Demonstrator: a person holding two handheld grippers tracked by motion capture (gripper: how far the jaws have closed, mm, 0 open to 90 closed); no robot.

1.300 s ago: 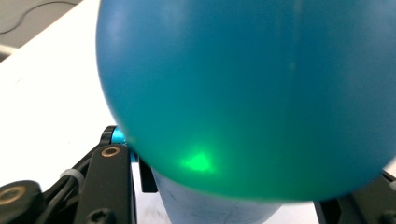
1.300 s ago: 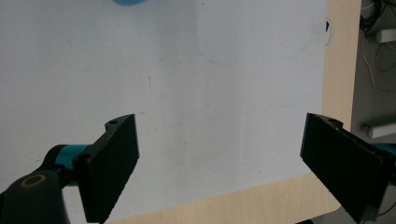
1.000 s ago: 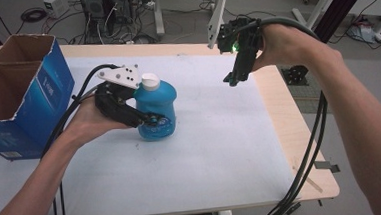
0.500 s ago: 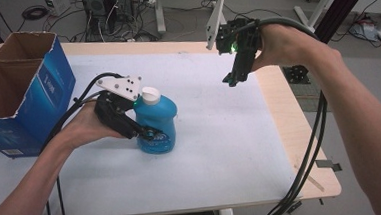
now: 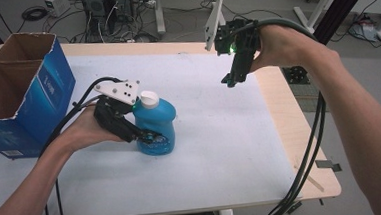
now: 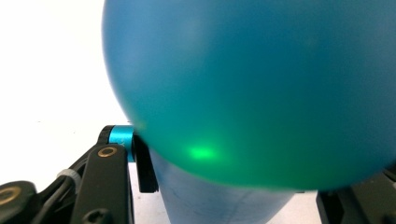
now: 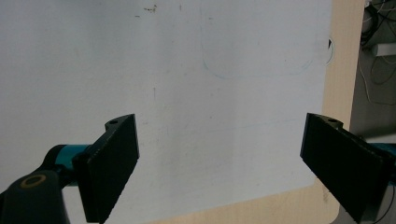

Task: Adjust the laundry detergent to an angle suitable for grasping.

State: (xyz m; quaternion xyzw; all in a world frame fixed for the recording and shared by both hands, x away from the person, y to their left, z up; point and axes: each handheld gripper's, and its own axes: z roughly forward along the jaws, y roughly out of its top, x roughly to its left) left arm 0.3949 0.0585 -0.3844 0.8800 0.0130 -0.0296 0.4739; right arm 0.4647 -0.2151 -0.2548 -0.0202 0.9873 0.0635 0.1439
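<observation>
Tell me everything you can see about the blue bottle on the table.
The blue bottle looks like glossy translucent plastic, squat and rounded, with a white cap on top. It stands upright on the white table cover, left of centre, right of the cardboard box. The left hand-held gripper grips its lower body from the left; its jaws have just been opening slightly, with the bottle between them, one pad touching in the left gripper view.

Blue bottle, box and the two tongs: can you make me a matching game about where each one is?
Things:
1. blue bottle
2. cardboard box
3. left tongs
4. right tongs

Places or states:
A. open, up in the air over the table
B. at the table's left edge
C. standing on the white mat, white cap on
D. around the bottle's lower part

Pairs: 1-C, 2-B, 3-D, 4-A
</observation>
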